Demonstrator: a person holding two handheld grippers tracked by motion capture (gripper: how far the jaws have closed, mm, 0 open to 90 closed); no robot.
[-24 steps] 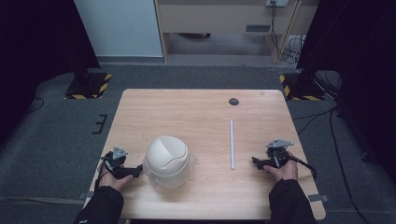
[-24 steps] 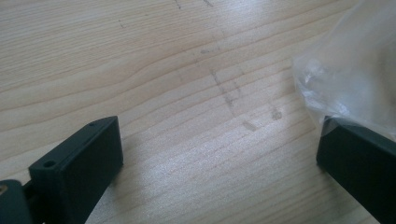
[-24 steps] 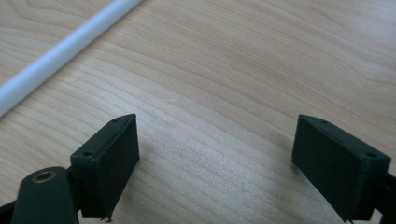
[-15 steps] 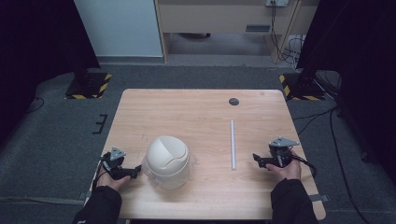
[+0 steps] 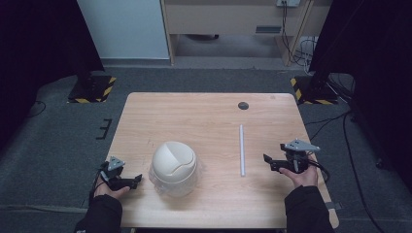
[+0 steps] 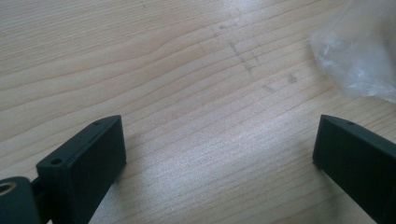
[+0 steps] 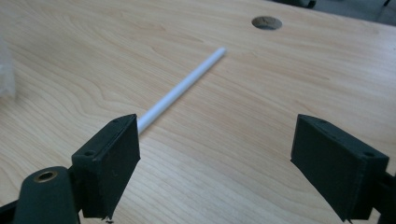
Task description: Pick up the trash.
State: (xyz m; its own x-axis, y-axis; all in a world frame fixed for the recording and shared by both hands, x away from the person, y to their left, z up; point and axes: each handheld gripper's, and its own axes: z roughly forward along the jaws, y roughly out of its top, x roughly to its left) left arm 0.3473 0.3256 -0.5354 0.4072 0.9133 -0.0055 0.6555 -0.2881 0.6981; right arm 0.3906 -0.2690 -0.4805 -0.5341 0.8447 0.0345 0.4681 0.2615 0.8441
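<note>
A cream domed lid or bin (image 5: 174, 163) stands on clear plastic wrap (image 5: 160, 187) at the front left of the wooden table (image 5: 194, 121). A thin white rod (image 5: 241, 149) lies lengthwise right of centre. My left gripper (image 5: 137, 179) rests at the table's left front edge, open, its jaws pointing toward the dome; the wrap (image 6: 359, 51) shows beyond its right jaw. My right gripper (image 5: 267, 162) sits open right of the rod's near end, jaws wide apart; the rod (image 7: 187, 84) runs away from behind its left jaw.
A round cable hole (image 5: 243, 105) lies near the table's far edge, also seen as a hole (image 7: 266, 22) ahead of the right gripper. Yellow-black striped stand bases (image 5: 92, 90) sit on the grey floor at both far corners. A cabinet (image 5: 228, 17) stands behind.
Both hands have drawn slightly back toward the front edge. The dome and the rod have not moved.
</note>
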